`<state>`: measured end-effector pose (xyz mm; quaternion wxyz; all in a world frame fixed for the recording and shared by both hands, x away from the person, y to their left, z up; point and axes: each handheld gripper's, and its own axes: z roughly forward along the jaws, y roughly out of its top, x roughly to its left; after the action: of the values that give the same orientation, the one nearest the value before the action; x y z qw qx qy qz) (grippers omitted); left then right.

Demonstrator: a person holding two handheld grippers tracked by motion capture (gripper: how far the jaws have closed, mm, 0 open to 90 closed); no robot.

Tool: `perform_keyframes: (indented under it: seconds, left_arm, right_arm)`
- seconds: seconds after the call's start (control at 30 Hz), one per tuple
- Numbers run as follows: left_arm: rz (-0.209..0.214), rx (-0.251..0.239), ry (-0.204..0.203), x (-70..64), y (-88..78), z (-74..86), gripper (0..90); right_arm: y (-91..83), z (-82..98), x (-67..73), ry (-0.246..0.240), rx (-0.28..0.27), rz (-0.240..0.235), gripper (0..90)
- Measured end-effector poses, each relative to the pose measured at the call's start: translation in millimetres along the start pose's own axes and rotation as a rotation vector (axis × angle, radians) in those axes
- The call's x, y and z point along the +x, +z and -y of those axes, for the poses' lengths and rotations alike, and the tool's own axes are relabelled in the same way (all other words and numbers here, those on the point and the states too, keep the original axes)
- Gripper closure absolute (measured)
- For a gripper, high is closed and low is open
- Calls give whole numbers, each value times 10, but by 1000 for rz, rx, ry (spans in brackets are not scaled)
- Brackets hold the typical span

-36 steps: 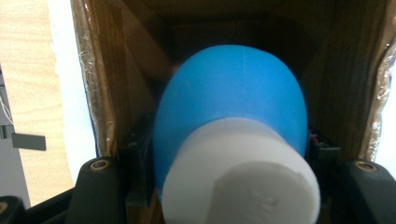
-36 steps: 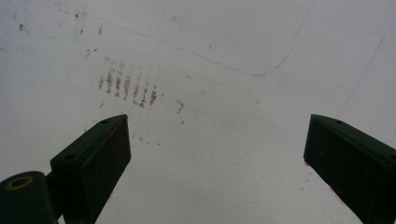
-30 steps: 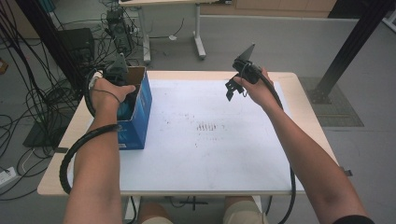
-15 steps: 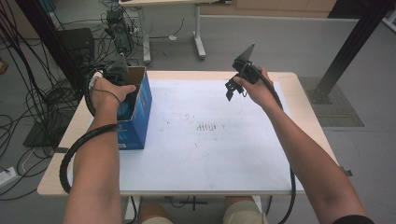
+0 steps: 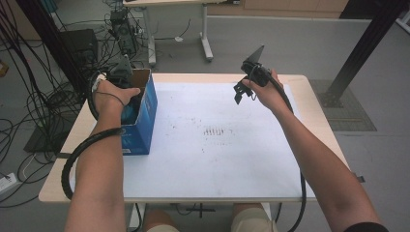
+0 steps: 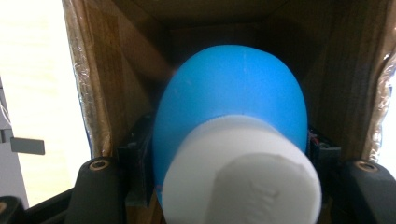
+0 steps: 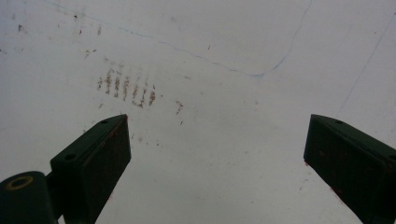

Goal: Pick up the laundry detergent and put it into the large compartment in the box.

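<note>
The left gripper [image 5: 126, 77] is seen lowered into the open top of the blue cardboard box [image 5: 143, 121], which stands at the left edge of the white table [image 5: 217, 159]. Inside the box, in the left gripper view, a blue bottle [image 6: 233, 102] with a white cap [image 6: 243, 172] is clamped between the two black jaws; the left gripper [image 6: 233, 163] is closed tight on the bottle's sides, just behind the cap. The cap is turned toward the camera, and the rounded blue body is pointed down into the brown interior of the box. The bottle is held within the box walls; whether it is touching the bottom cannot be told.

Over on the other side, the right gripper [image 5: 247, 86] is held above the far right part of the table, well apart from the box. In the right gripper view, its jaws are spread wide with nothing between them, and the right gripper [image 7: 215, 158] is aimed down at the bare white surface, where a patch of small reddish-brown marks [image 7: 123, 88] and a faint blue line [image 7: 224, 65] are seen.
</note>
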<state>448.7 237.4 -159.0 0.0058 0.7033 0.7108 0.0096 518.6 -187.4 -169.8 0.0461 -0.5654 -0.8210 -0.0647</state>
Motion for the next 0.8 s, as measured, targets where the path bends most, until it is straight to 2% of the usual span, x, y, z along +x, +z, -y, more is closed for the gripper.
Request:
perform_keyframes:
  seconds: [0.8]
  left_arm:
    - [-5, -1, 1, -27, 2, -4, 365]
  right_arm:
    - [-26, 22, -29, 6, -1, -5, 71]
